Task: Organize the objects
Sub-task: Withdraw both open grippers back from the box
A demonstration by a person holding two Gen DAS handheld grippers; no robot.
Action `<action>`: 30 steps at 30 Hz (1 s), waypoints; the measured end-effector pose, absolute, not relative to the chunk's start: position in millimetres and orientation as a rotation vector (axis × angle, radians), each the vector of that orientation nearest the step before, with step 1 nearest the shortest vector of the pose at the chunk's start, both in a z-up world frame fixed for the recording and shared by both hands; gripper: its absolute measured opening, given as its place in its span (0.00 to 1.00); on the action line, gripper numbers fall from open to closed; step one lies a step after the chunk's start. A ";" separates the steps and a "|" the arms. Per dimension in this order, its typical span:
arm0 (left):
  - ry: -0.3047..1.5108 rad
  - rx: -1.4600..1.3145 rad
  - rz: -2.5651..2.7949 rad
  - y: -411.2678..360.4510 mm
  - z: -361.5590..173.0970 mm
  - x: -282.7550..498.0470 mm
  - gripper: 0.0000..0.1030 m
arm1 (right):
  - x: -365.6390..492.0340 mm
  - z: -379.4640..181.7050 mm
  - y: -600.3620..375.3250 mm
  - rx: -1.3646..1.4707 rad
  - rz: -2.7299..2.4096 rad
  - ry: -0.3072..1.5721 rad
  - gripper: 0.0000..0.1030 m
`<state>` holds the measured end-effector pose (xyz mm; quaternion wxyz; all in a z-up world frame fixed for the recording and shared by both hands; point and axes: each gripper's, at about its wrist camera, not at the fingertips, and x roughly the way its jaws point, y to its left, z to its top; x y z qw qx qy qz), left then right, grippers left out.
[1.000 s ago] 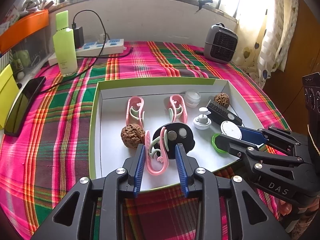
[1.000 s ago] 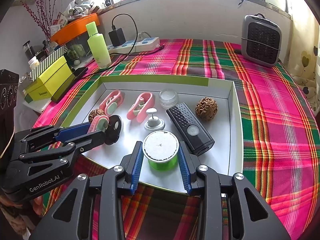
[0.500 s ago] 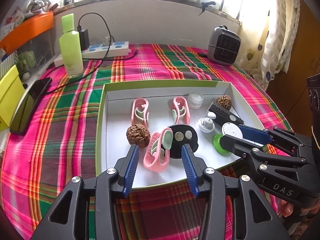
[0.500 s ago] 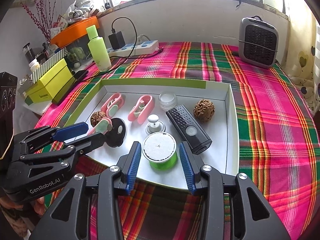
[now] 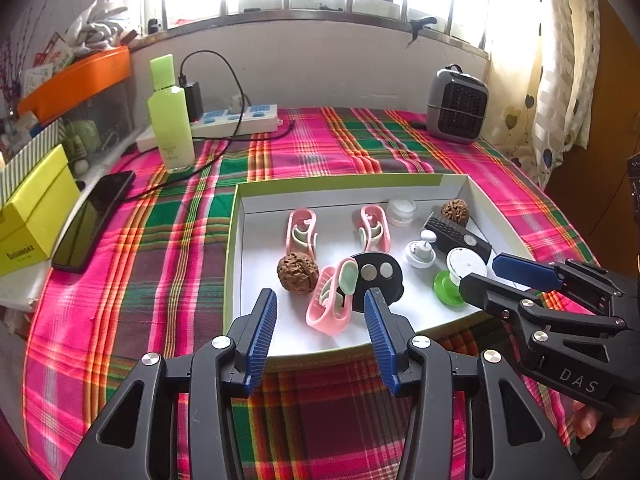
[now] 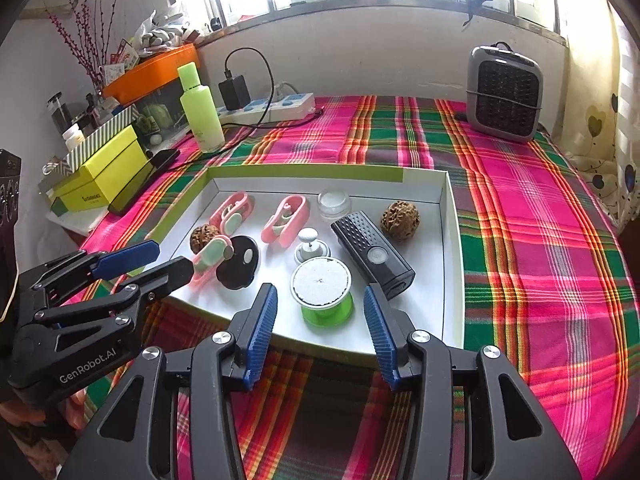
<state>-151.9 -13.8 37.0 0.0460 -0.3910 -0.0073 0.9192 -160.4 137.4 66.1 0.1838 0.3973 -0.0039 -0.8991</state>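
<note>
Right now your left tongs [image 5: 320,332] hang over the near edge of the white tray [image 5: 256,208], pointing down into it. Their blue pads stand apart and grip nothing. The nearest pink clip [image 5: 330,300] lies just beyond the tips, in line with the gap but touching neither pad; it leans against the black disc [image 5: 376,276]. A brown walnut [image 5: 298,272] sits just left of that clip.

Your right tongs [image 6: 320,332] are above the same near edge, further right. Their jaws are opening, and no pad presses on anything. The green spool [image 6: 322,294] with the white top stands on the tray floor just ahead of the tips, between them in line yet clear of both. A black remote [image 6: 372,252] lies just right of the spool, angled away toward the far wall, and a small white knob [image 6: 310,248] stands just behind the spool.

Farther back in the tray you have two more pink clips [image 6: 286,220], side by side, a small clear jar [image 6: 334,204] near the far wall, and a second walnut [image 6: 400,218] in the far right corner.

The tray rests on the worktop [image 6: 540,240] under a plaid cloth. A green bottle [image 6: 200,108], a power strip [image 6: 272,106] and a small grey heater [image 6: 504,94] stand well behind it.
</note>
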 end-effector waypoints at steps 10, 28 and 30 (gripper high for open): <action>-0.019 -1.177 2.847 -10.4 41.7 -126.8 0.43 | -135.0 76.9 134.2 1.062 -2.581 0.030 0.45; -0.058 -1.307 2.844 -6.7 11.0 -89.0 0.43 | -102.7 49.7 139.0 1.212 -2.636 0.076 0.51; -0.052 -1.334 2.844 -6.4 6.7 -88.9 0.43 | -103.1 44.7 141.0 1.244 -2.649 0.088 0.53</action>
